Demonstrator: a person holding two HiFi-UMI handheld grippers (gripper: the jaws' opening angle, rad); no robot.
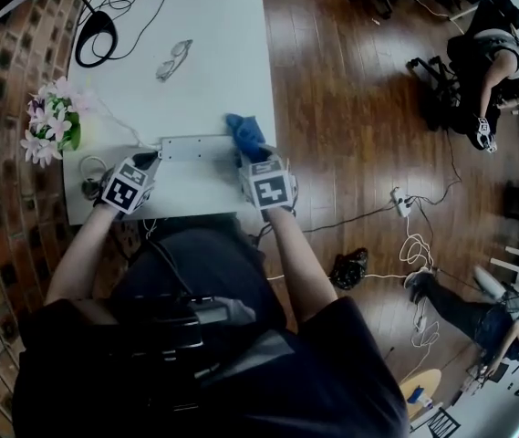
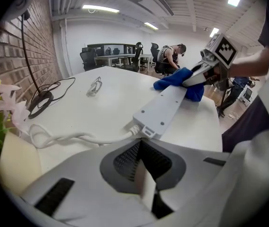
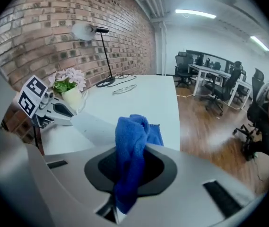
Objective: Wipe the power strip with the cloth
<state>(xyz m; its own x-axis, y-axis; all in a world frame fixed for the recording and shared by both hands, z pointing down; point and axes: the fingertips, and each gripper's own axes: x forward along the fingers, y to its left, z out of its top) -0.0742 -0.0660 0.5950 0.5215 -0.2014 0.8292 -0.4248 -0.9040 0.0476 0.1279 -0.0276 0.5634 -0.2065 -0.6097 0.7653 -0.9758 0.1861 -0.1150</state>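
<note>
The right gripper (image 1: 248,160) is squeezed shut on a soft blue cloth (image 3: 133,145), which hides the far end of the long white power strip (image 1: 195,147) on the white table (image 1: 213,53). The left gripper (image 2: 141,167) is closed and holds nothing, right by the strip's cord end. Farther off are pink flowers (image 1: 54,121), clear glasses (image 1: 174,59) and a black lamp base (image 1: 95,36).

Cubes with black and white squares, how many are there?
2. One cube on the left gripper at the power strip's left end, one cube on the right gripper holding the blue cloth at the right end.
</note>
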